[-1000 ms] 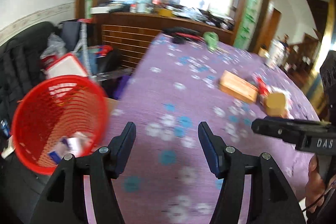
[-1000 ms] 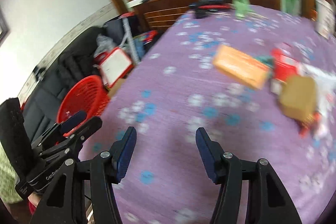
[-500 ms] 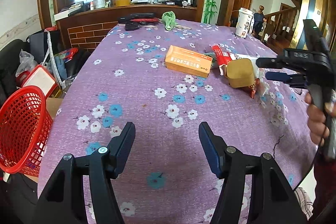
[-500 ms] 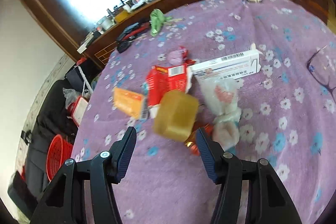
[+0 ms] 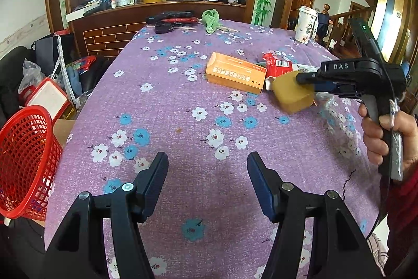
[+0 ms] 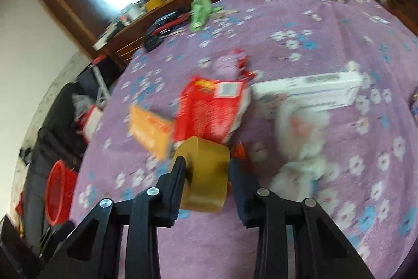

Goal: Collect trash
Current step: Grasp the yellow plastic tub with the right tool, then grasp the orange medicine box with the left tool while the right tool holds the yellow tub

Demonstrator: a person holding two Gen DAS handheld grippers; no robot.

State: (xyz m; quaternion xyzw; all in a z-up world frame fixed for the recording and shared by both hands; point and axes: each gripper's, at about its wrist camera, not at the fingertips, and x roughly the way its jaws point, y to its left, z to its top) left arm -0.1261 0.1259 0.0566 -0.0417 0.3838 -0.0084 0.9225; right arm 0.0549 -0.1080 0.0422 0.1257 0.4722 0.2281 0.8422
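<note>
At the far left, off the edge of the tabletop, the red basket stands tilted, and what it holds cannot be made out, so nothing shows as collected yet. The left claw hovers over bare purple cloth, jaws spread, with nothing between them. Further right the trash lies in one cluster near the middle of the tabletop: the orange box, the red packet just behind it, a white box beyond, and a crumpled white wrapper at the right, with a smaller red scrap behind the packet. All of these rest on the cloth, untouched. Among them sits the tan block, and the right claw has just been closing on it: the jaws stand on either side with the block between them, the left pad touching, and the right one looks pressed against it too, though blur makes that less sure. I judge this the first pickup of this pile, a grasp barely made. Left to do: lift the block, carry it across to the basket, drop it, then repeat for each remaining piece.
</note>
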